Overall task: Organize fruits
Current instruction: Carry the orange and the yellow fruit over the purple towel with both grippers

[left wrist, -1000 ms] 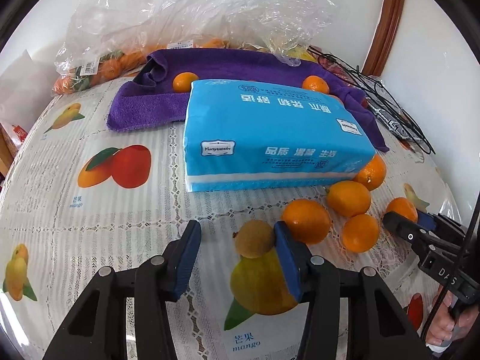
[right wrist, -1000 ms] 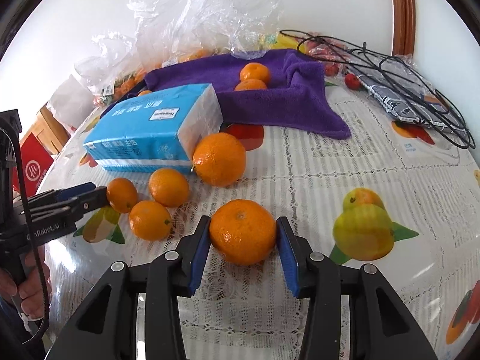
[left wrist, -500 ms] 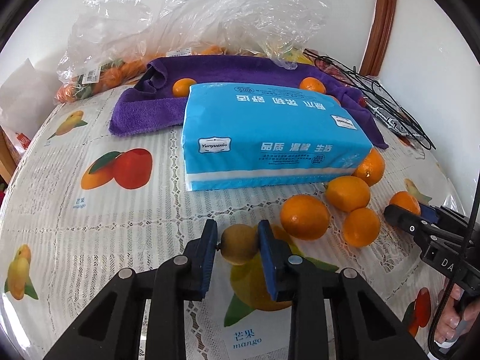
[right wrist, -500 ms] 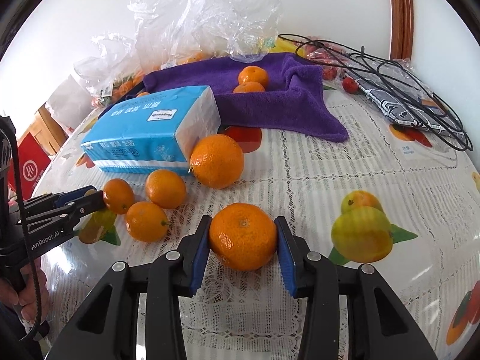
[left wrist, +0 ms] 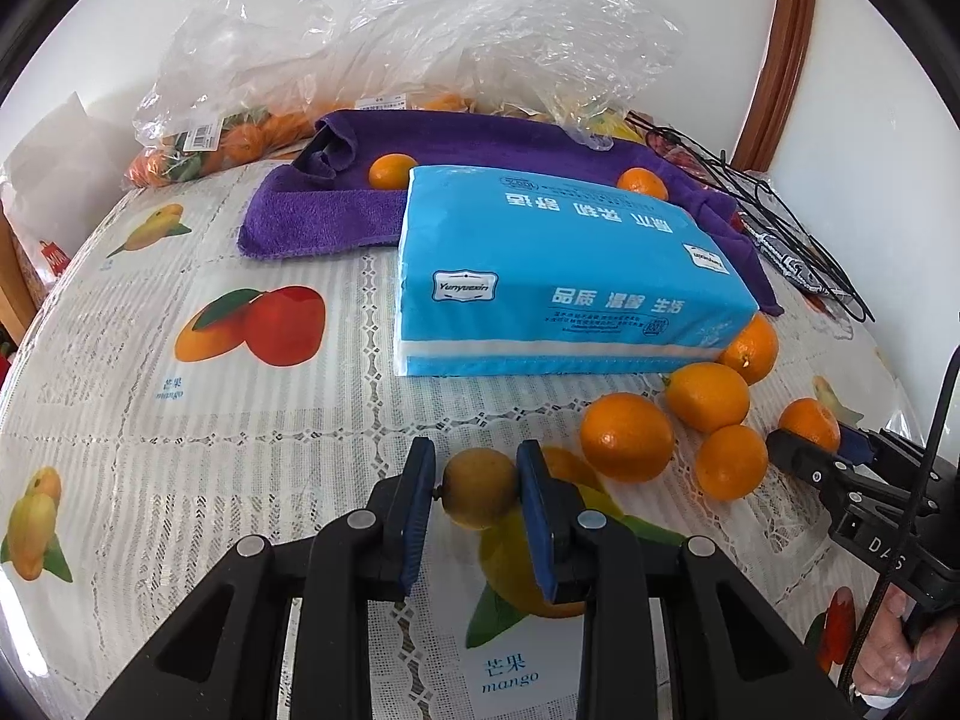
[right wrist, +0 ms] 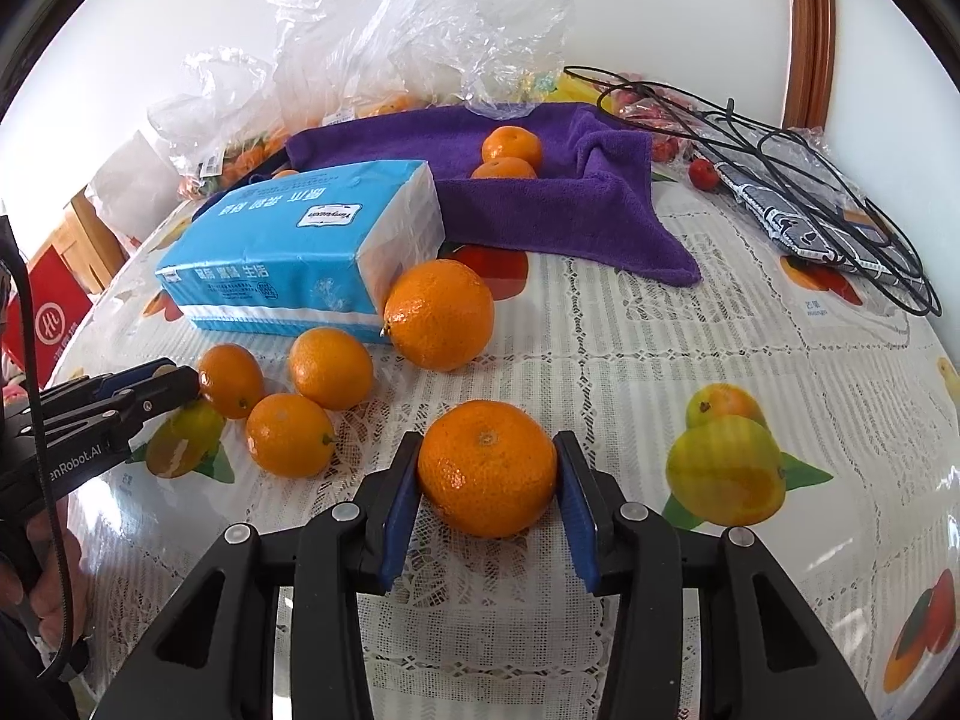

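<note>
My left gripper (left wrist: 477,465) is shut on a small yellow-brown fruit (left wrist: 478,492) that rests on the fruit-print tablecloth (left wrist: 180,480). My right gripper (right wrist: 487,450) has a mandarin (right wrist: 487,471) between its blue pads. The jaws are opening, but both pads still touch the mandarin, which sits on the cloth. Between the two grippers lie three small oranges (right wrist: 290,435) and a bigger orange (right wrist: 438,315) against a blue tissue pack (right wrist: 300,240). Two mandarins (right wrist: 512,145) lie on a purple towel (right wrist: 540,210) behind it.
Clear plastic bags (left wrist: 420,30) with more fruit lie along the back wall. Black cables and a patterned pouch (right wrist: 798,216) sit at the right rear. A red box (right wrist: 54,324) stands past the left edge. A hand (left wrist: 888,654) holds the right gripper's handle.
My left jaws closed from wide open onto the small yellow-brown fruit. The right gripper stayed around the mandarin. Neither hand has shifted.
</note>
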Demonstrator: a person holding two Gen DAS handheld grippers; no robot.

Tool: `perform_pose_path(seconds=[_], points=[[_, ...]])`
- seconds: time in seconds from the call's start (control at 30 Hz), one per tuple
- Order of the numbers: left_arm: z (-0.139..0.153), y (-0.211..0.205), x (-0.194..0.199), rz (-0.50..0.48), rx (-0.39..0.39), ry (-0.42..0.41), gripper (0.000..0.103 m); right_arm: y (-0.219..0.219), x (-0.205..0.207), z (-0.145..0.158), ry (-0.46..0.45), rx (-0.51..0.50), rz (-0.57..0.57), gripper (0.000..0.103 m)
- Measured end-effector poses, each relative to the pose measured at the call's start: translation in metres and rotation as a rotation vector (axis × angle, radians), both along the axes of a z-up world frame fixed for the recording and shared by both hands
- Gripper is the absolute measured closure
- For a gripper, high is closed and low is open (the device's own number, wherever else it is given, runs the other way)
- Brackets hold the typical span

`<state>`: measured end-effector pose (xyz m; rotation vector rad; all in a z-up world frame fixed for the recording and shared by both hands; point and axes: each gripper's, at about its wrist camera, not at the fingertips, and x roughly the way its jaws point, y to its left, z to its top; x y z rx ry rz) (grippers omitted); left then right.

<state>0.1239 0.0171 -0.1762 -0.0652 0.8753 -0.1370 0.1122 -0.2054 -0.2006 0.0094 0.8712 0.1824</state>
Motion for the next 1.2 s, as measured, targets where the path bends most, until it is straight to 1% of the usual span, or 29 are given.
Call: perform_pose_path(seconds=[0.1, 0.13, 0.23, 0.33, 0.4, 0.47, 0.57, 0.8, 1.03, 1.2], points=[[0.000, 0.000, -0.001, 0.000, -0.001, -0.001, 0.076, 0.001, 0.000, 0.000, 0.000, -0.010, 0.000, 0.059], [0.000, 0.000, -0.001, -0.001, -0.004, -0.001, 0.076, 0.000, 0.000, 0.000, -0.002, -0.009, -0.002, 0.060], [0.000, 0.002, 0.000, 0.002, -0.017, 0.000, 0.076, -0.003, 0.000, 0.001, -0.003, 0.012, -0.006, 0.062], [0.001, 0.001, -0.001, 0.003, 0.004, 0.006, 0.076, -0.003, 0.000, 0.003, 0.001, -0.001, -0.019, 0.062], [0.003, 0.001, -0.001, 0.005, 0.005, 0.011, 0.076, -0.004, 0.000, 0.006, 0.009, 0.020, -0.023, 0.062], [0.008, 0.004, -0.002, 0.006, -0.006, 0.012, 0.076, -0.004, 0.000, 0.014, 0.003, 0.037, -0.022, 0.062], [0.017, 0.008, -0.001, 0.019, -0.014, 0.006, 0.076, -0.003, -0.001, 0.030, -0.032, 0.031, -0.023, 0.062], [0.048, 0.021, 0.012, 0.058, -0.037, -0.023, 0.076, 0.003, 0.012, 0.068, -0.093, 0.042, -0.016, 0.062], [0.076, 0.033, 0.033, 0.093, -0.030, -0.052, 0.076, 0.011, 0.041, 0.096, -0.135, 0.052, -0.018, 0.062], [0.090, 0.038, 0.054, 0.103, -0.021, -0.070, 0.076, 0.017, 0.069, 0.107, -0.146, 0.049, -0.011, 0.062]])
